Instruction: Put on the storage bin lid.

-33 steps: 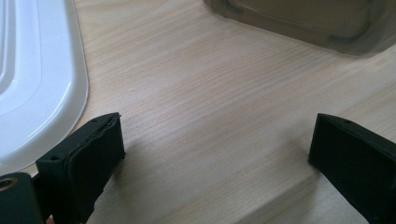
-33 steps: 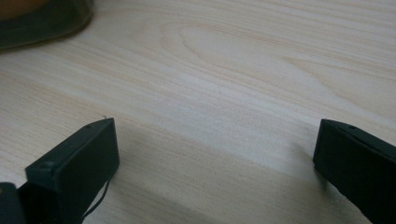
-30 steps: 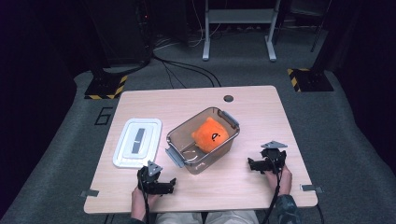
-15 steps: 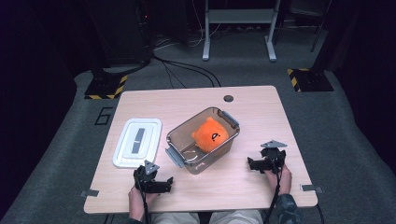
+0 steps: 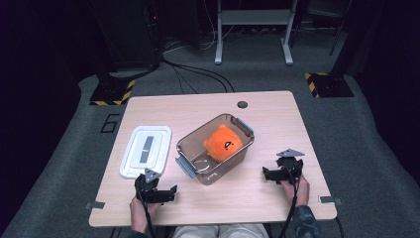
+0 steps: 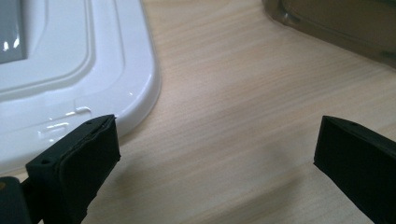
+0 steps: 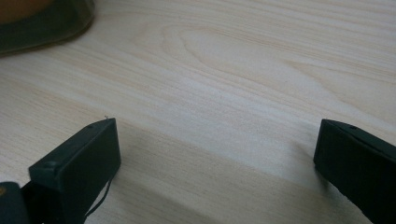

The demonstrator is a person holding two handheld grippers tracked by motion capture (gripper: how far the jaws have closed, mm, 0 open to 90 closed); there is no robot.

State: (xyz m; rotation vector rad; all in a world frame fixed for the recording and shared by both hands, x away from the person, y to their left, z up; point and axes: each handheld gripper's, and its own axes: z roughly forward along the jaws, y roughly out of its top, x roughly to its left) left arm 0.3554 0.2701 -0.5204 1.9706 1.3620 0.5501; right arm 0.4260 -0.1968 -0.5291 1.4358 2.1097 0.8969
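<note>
Two grippers rest low near the front of the desk [image 5: 277,106], each with its fingers spread wide and holding nothing. Just beyond the left gripper [image 5: 157,189], the white lid [image 5: 146,150] lies flat, its rounded corner beside the left finger [image 6: 77,161]. Ahead and to the inside of both stands the clear bin [image 5: 216,148] with the orange plush toy [image 5: 223,143] inside, uncovered. The right gripper [image 5: 279,174] sits apart from the bin's near end. Judging by this, closing the bin is about to start: the left fingers should straddle the lid's edge and pinch.
</note>
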